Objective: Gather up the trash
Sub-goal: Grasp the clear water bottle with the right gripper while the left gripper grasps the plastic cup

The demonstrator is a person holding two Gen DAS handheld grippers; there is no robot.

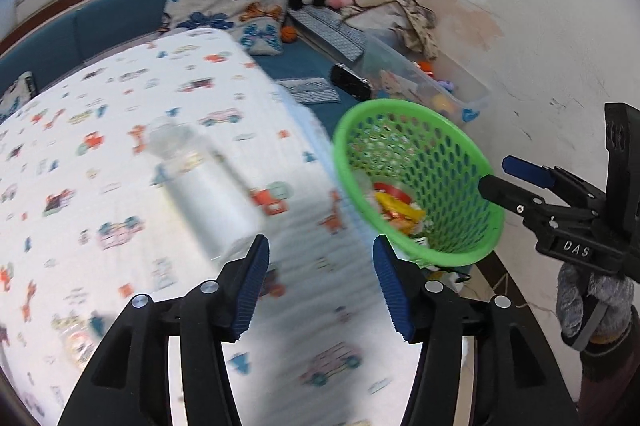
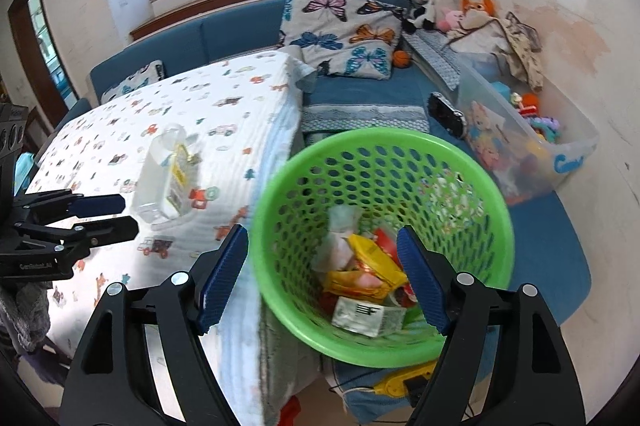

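A clear plastic bottle with a yellow label (image 2: 166, 174) is seen lying on its side on the counter covered with a white cloth printed with small vehicles (image 2: 120, 130), left of centre in the right wrist view; in the left wrist view it is blurred, just above the left blue pad. The left tool (image 1: 320, 286) is held with its jaws apart and nothing between them; only the cloth is seen through the gap. The green perforated plastic basket (image 2: 472, 186) is shown tilted at the counter's right edge, lower centre of the right wrist view, with crumpled yellow and red wrappers (image 2: 368, 266) and a white labelled packet (image 2: 370, 314) inside. The right tool (image 2: 320, 274) is spread wide around the basket's near rim; whether its pads press on the basket cannot be told. A clear plastic bin of toys (image 2: 532, 142) is seen at the right by the wall.
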